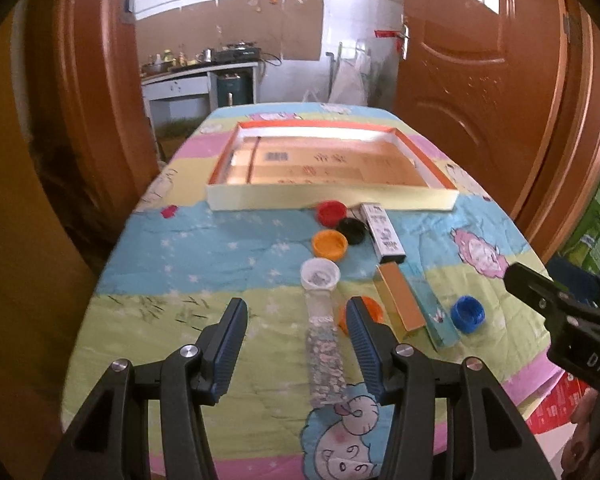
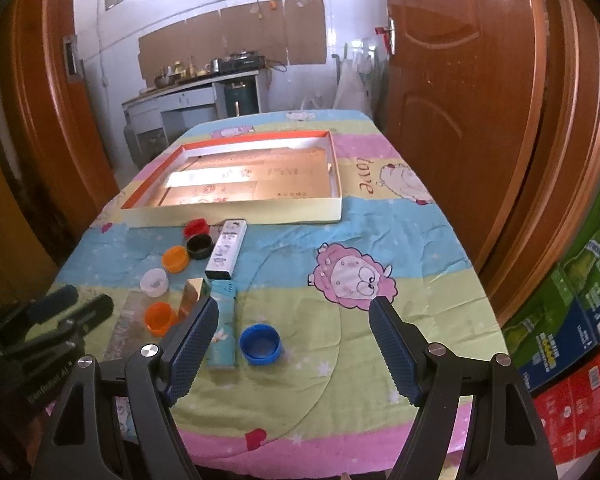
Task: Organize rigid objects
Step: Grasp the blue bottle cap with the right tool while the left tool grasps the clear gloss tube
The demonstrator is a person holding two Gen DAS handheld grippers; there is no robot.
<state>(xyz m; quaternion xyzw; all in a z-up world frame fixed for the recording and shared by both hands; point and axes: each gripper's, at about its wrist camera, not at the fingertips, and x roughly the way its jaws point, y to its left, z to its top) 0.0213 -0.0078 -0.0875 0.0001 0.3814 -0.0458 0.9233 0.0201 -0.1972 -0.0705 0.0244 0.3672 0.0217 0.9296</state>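
A shallow tray (image 2: 236, 212) sits toward the far edge of the surface (image 2: 400, 240), w/ flat cardboard (image 2: 260, 184) lying inside it. Just before the tray's near wall, 4 caps (image 2: 175, 258) run in a loose line toward the near edge. A box (image 2: 226, 250) lies right of the far caps, touching or nearly so. Nearer the near edge, 2 more boxes (image 2: 222, 320) lie side by side. A 5th cap (image 2: 159, 317) sits left of them, a 6th cap (image 2: 260, 344) right of them. A long tube (image 1: 324, 352) lies lengthwise at the near-left, its far end at the nearest cap of the line.
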